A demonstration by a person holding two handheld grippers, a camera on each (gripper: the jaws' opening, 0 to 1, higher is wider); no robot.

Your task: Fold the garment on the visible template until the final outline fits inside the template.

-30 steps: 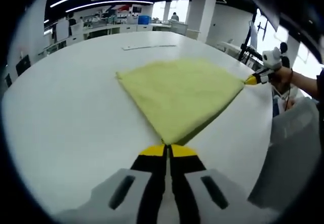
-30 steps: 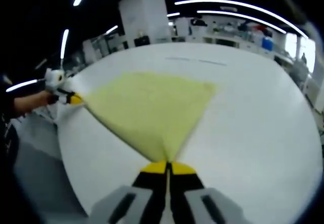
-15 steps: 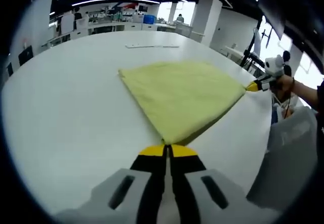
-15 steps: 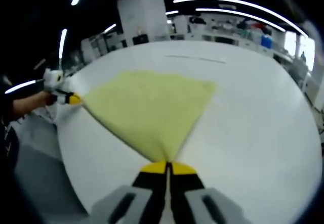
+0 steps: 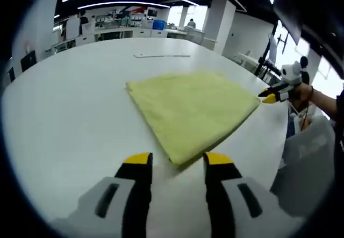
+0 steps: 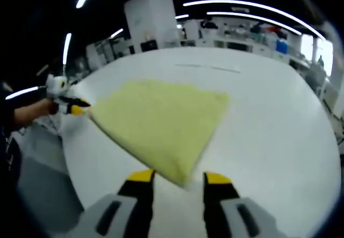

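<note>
A pale yellow cloth [image 5: 192, 109] lies folded flat as a four-sided piece on the white desk [image 5: 64, 114], near its edge. The left gripper [image 5: 177, 163] hovers just short of one corner, jaws wide apart and empty. The right gripper [image 6: 174, 180] does likewise at the neighbouring corner.

Ahead of my parted jaws I see a pale yellow folded cloth [image 5: 192, 109] [image 6: 161, 121] with a soft, matt, slightly nubby terry-like nap, lying on a smooth white satin-finish tabletop [image 5: 64, 114] [image 6: 269, 125], while my jaws look like matt grey plastic with yellow tips.
</note>
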